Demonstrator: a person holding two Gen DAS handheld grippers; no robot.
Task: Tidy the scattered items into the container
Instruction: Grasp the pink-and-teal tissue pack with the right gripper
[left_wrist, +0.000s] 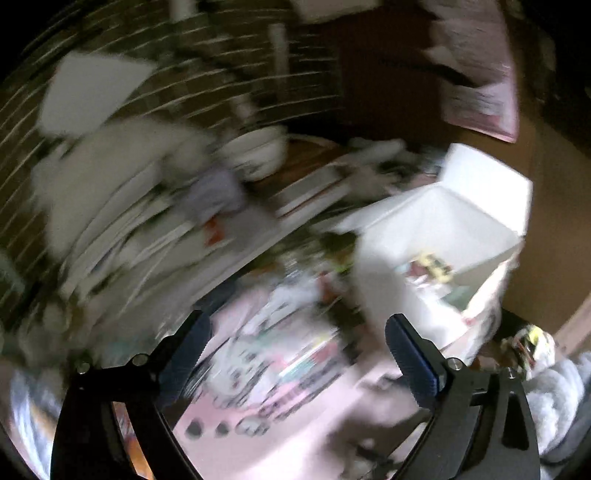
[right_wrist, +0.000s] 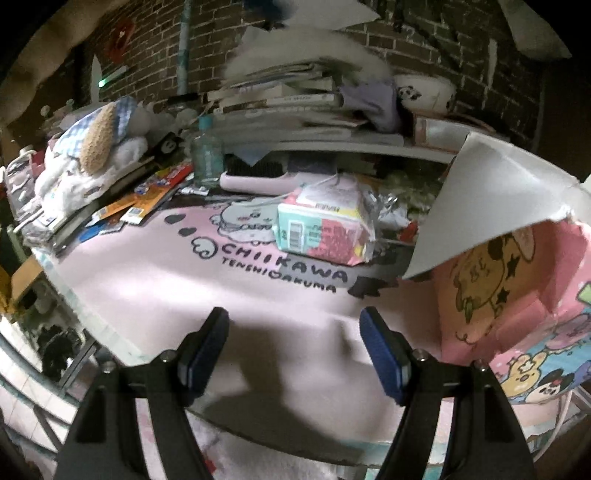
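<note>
The container is a pink cartoon-printed cardboard box (right_wrist: 517, 295) with white flaps up, at the right of the pink desk mat (right_wrist: 184, 295). In the blurred left wrist view the box (left_wrist: 461, 229) shows its white inside with small items at the bottom. A wrapped tissue pack (right_wrist: 325, 229) lies on the mat left of the box. My left gripper (left_wrist: 295, 347) is open and empty above the mat, left of the box. My right gripper (right_wrist: 293, 347) is open and empty over the mat's near part.
Orange and blue packets (right_wrist: 147, 195), a clear bottle (right_wrist: 207, 155) and a pink hairbrush (right_wrist: 258, 177) lie at the back of the mat. Cloth and a plush heap (right_wrist: 85, 158) sit at the left. A shelf of stacked books (right_wrist: 295, 99) stands against the brick wall.
</note>
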